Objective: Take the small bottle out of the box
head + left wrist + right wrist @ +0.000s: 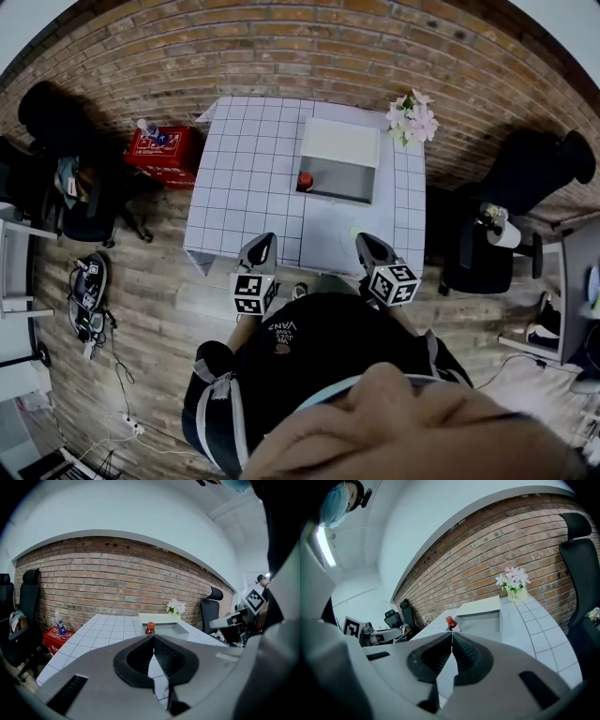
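Both tools are closed and nothing is gripped. In the left gripper view the ribbed black pads of the left tool (152, 641) are seen pressed together with nothing between them. The same is seen of the right tool (451, 639) in the right gripper view. Both are held side by side at the 6 o'clock edge of the surface, close to the person's body, and no object is touched by either.

One small dark bottle with a red cap (305, 180) is counted. It stands upright at the near-left corner of the one shallow white-and-grey open box (339, 141). Whether it stands inside the wall or just outside it cannot be told. The box is placed at about 1 o'clock from the middle of the surface, well apart from both tools. One small pot of pink-white flowers (412, 117) is set at the far right corner, at about 2 o'clock, just beside the box.

The surface (244, 187) is covered in a white cloth with a grey grid. A red brick wall (281, 47) is seen at 12 o'clock, and the floor (141, 281) is of wooden planks. One red crate (164, 150) lies on the floor at 10 o'clock, with one clear bottle (150, 131) on top of it. Black office chairs are seen at 9 and 3 o'clock.
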Demonstrator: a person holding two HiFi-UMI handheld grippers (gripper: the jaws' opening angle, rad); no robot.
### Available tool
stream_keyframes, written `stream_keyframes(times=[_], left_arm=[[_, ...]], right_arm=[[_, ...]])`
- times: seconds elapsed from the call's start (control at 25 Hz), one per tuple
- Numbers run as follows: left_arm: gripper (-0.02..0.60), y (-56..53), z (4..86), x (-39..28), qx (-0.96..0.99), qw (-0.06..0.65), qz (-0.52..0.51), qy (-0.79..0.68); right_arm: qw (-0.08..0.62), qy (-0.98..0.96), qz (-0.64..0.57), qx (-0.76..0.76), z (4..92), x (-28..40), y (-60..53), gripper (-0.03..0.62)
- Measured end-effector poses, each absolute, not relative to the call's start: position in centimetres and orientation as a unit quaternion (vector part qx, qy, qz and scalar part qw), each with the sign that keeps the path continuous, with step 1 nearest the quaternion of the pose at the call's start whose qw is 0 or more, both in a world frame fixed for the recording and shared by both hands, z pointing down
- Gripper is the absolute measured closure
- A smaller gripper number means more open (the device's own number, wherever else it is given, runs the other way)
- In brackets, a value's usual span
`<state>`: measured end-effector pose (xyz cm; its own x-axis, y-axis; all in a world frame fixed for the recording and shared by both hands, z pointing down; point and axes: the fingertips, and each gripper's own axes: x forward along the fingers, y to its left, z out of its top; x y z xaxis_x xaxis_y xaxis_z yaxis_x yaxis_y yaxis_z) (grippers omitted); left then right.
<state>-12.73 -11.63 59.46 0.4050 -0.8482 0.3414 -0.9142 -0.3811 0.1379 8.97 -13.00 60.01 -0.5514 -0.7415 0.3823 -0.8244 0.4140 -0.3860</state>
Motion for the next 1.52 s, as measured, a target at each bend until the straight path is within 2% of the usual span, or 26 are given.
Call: stream_keyframes(times=[0.96, 1.36, 1.52], left_arm=[[0.571, -22.3, 59.2, -7.1, 0.813, 0.138, 0.126, -0.552], [0.569, -25.3, 60.5, -6.4, 0.848, 0.139, 0.153, -0.488], [0.522, -26.0, 61.3, -6.5, 0.863, 0.141, 0.176, -0.452]], right_arm=[[0.082, -0.851, 0.286, 0.433, 60.8, 13.3, -21.5, 0.591], [0.07, -0.832, 0.294, 0.465, 61.2, 12.9, -21.8, 0.591], [0.052, -0.812, 0.299, 0.498, 61.2, 12.6, -21.4, 0.591]])
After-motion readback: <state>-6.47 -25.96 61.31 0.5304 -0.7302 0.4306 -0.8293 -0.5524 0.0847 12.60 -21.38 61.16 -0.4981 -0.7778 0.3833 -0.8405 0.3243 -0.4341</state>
